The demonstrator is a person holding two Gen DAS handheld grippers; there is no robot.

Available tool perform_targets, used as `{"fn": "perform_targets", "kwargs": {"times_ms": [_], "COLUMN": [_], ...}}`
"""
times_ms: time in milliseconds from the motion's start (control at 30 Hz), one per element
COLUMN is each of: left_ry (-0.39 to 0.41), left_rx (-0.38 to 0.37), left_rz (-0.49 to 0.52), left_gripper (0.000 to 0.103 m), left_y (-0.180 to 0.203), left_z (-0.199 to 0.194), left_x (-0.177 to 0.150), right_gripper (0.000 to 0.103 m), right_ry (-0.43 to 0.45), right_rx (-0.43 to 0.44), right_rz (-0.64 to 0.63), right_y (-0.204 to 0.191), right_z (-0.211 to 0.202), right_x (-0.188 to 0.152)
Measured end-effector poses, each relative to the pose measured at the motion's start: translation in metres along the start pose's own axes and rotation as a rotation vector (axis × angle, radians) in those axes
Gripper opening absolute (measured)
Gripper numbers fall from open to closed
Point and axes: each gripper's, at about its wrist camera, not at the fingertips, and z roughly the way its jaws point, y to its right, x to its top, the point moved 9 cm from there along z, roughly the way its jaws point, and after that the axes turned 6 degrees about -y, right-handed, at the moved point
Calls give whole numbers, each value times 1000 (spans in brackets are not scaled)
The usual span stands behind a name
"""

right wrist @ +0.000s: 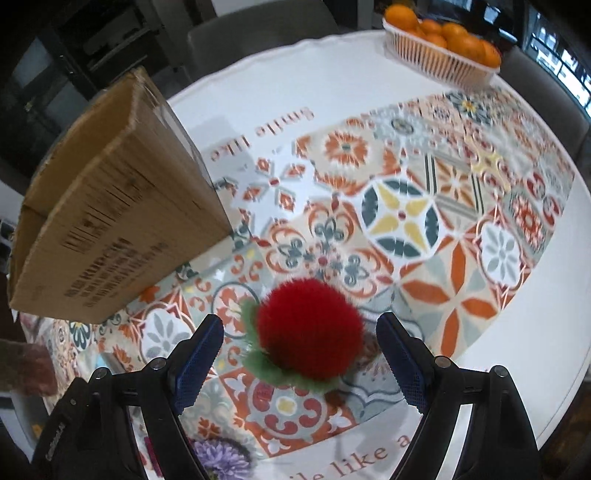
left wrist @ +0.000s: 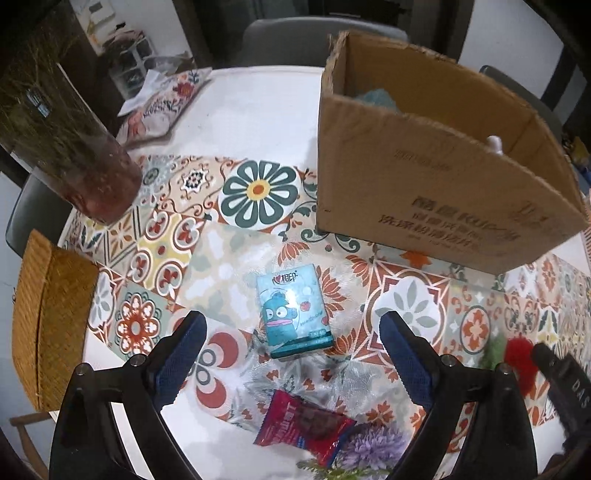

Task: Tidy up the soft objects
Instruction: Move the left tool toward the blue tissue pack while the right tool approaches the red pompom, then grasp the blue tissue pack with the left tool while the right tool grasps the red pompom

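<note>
Red fluffy pom-pom (right wrist: 309, 328) with green fringe, lying on the patterned worktop (right wrist: 424, 229) between the spread fingers of the right hand-held gripper (right wrist: 301, 341), gaps on both sides. Blue tissue pack (left wrist: 293, 310) flat ahead of the released left hand-held gripper (left wrist: 291, 338), untouched. Red snack packet (left wrist: 306, 428) and purple flower (left wrist: 373, 445) nearer. Open cardboard box (left wrist: 436, 184) standing beyond, bare cloth between. Basket of oranges (right wrist: 439, 51) by the far edge.

A round white bench (right wrist: 554, 280) was covered by a tile-patterned cloth (left wrist: 255, 192). Grey chairs (left wrist: 295, 40) were set around it. Dark furniture (right wrist: 74, 48) was seen behind, and a white wall (left wrist: 498, 26) beyond.
</note>
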Motion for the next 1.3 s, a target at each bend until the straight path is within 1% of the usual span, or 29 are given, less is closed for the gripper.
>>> {"fn": "perform_targets", "kwargs": {"times_ms": [133, 233, 367, 567, 733, 833, 900, 967, 1000, 1033, 1100, 1133, 1167, 1233, 1267, 1300], "left_ry": [-20, -41, -64, -95, -112, -129, -138, -138, -134, -127, -127, -128, -121, -95, -84, -74], "left_rx": [21, 47, 87, 121, 135, 138, 125, 125, 126, 121, 108, 102, 92, 79, 80, 80], "left_rz": [-18, -41, -71, -90, -105, -111, -113, -102, -96, -88, -71, -63, -57, -25, -4, 19], "left_gripper": [96, 96, 96, 98, 98, 98, 98, 97, 94, 89, 83, 78, 76, 64, 62, 57], "left_y": [2, 1, -2, -5, -8, -10, -9, -8, -8, -7, -4, -2, -1, 3, 6, 8], "left_z": [15, 26, 39, 57, 66, 72, 76, 79, 79, 80, 83, 84, 84, 82, 82, 81], "left_x": [3, 3, 1, 0, 1, 0, -1, -2, -2, -2, -2, -2, -2, 0, 0, 1], "right_gripper": [86, 86, 86, 86, 84, 78, 67, 64, 62, 61, 54, 52, 50, 47, 45, 44], "right_ry": [-15, -10, -42, -88, -98, -109, -122, -131, -129, -124, -116, -114, -113, -109, -108, -107], "right_rx": [-7, -41, -64, -73, -67, -66, -60, -51, -53, -53, -54, -54, -51, -38, -31, -24], "right_rz": [39, 71, 91, 85, 47, 29, 19, 16, 13, 8, 2, -2, -6, -15, -18, -19], "right_y": [2, 7, 10, 7, -3, -11, -18, -20, -24, -26, -27, -27, -28, -28, -29, -27], "right_z": [12, 20, 35, 53, 59, 63, 67, 70, 72, 72, 73, 73, 73, 72, 72, 71], "right_x": [-4, -4, -7, -11, -12, -13, -16, -17, -18, -18, -15, -14, -13, -15, -15, -16]}}
